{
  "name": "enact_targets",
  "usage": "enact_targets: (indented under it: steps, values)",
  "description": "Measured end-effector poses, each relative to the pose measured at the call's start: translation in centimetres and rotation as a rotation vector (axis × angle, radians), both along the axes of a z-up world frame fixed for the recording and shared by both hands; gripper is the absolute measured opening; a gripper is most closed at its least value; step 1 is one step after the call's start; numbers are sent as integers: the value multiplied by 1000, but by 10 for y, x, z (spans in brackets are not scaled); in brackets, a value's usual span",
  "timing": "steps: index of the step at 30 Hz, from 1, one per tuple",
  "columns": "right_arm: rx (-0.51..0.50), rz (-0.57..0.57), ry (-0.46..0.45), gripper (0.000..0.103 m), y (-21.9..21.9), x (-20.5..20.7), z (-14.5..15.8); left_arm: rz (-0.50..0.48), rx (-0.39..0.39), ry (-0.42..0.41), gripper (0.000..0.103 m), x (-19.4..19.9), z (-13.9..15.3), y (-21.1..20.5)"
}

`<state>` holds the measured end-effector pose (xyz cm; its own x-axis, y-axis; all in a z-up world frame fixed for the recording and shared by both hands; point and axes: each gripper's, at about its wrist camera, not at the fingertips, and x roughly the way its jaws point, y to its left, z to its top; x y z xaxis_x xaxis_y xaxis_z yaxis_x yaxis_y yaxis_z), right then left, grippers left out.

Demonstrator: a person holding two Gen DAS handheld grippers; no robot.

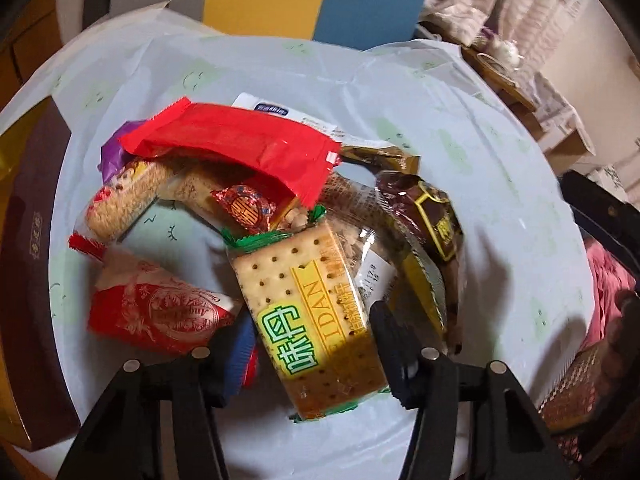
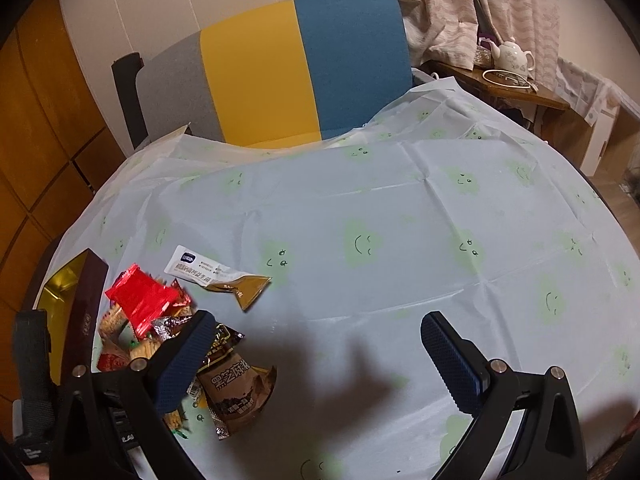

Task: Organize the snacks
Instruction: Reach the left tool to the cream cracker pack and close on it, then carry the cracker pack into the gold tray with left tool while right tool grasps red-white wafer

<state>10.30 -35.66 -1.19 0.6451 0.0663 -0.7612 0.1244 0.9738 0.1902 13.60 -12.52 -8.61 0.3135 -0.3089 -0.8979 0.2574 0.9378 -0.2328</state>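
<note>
Box (image 1: 32, 280): seen left of the snack pile, on the tablecloth (image 1: 500, 240)
Snack pile (image 1: 248, 208): heaped by the box
Cracker packet (image 1: 316, 316): lain at the pile's near edge
Left gripper (image 1: 308, 360): half closed around the cracker packet, contact not discernible
Right gripper (image 2: 320, 356): held wide open, empty, right of the pile

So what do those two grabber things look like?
Both are black plastic. The right gripper has long jaws faced with dark blue, bumpy pads, and round silver bolts at its joints. The left gripper has the same black angled arms and silver bolts; its pads are mostly hidden. No cables or sleeves show.
</note>
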Motion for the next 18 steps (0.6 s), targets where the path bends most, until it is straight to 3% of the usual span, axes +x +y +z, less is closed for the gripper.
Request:
enact_targets:
  steps: [7,11,14,15,17,18]
  values:
    - [-56,65,17,103,16,1,-5,-240,57,-144,55,-64,24,27]
    - [-72,160,38,103,35,1,-11,-287,70,-160,55,-94,24,54]
    - [-76,255,45,103,55,-3,-15,-267,106,-147,55,-110,15,78]
    - [-74,287,40,101,62,-5,-15,-253,109,-135,55,-112,12,85]
    - [-30,378,44,85,79,-9,-16,-196,104,-105,54,-118,1,105]
    - [-16,406,52,71,87,-10,-17,-182,94,-111,54,-119,0,109]
